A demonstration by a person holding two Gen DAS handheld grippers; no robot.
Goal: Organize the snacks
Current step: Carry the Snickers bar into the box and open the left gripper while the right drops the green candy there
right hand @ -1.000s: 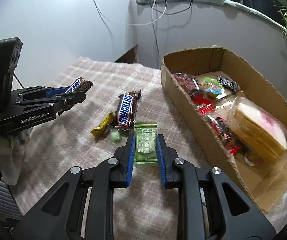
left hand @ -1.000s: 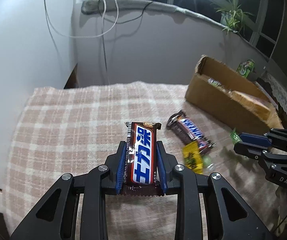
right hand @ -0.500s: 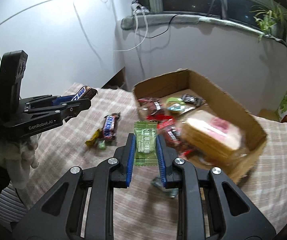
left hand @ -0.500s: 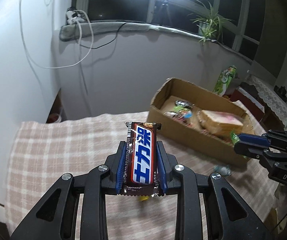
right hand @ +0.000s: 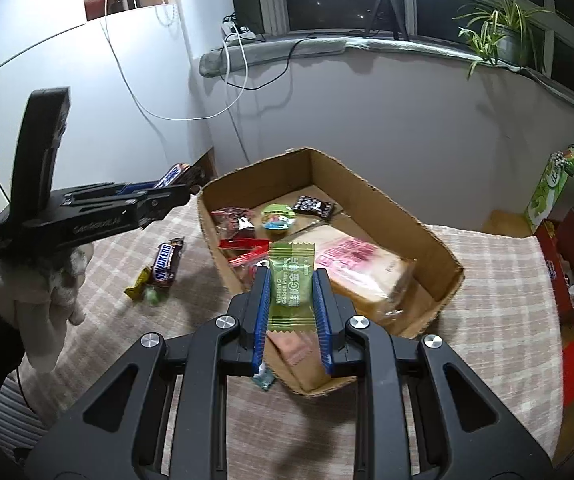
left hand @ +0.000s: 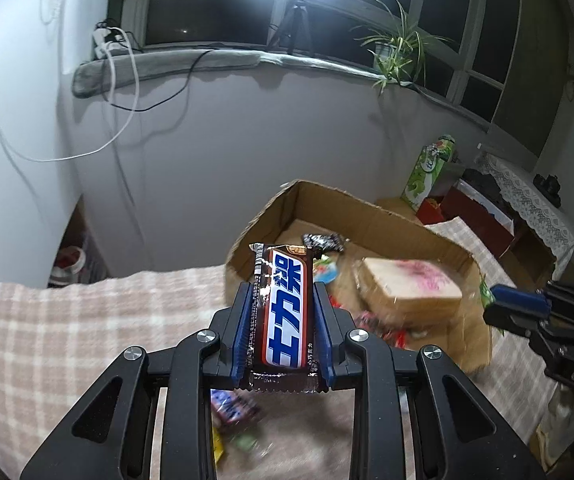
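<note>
Cardboard box (right hand: pixel 439 240), on checked worktop (right hand: pixel 499 280): light, rigid, already holding snacks. Chocolate bar (left hand: pixel 285 312): firm, slick wrapper; left gripper (left hand: pixel 283 334) clamped across its width, raised near box. Green candy sachet (right hand: pixel 290 288): featherlight, crinkly, probably slippery; right gripper (right hand: pixel 290 316) pinched on its sides, over box.

Two grippers are showing: the left gripper (left hand: pixel 282 300) and the right gripper (right hand: pixel 290 296). Two chocolate bars are appearing, one brown bar (left hand: pixel 283 312) held and one Snickers bar (right hand: pixel 167 260) lying on the cloth. One green sachet (right hand: pixel 291 292), one cardboard box (right hand: pixel 439 276), one bread pack (right hand: pixel 363 276) and one potted plant (right hand: pixel 499 36) are showing.
</note>
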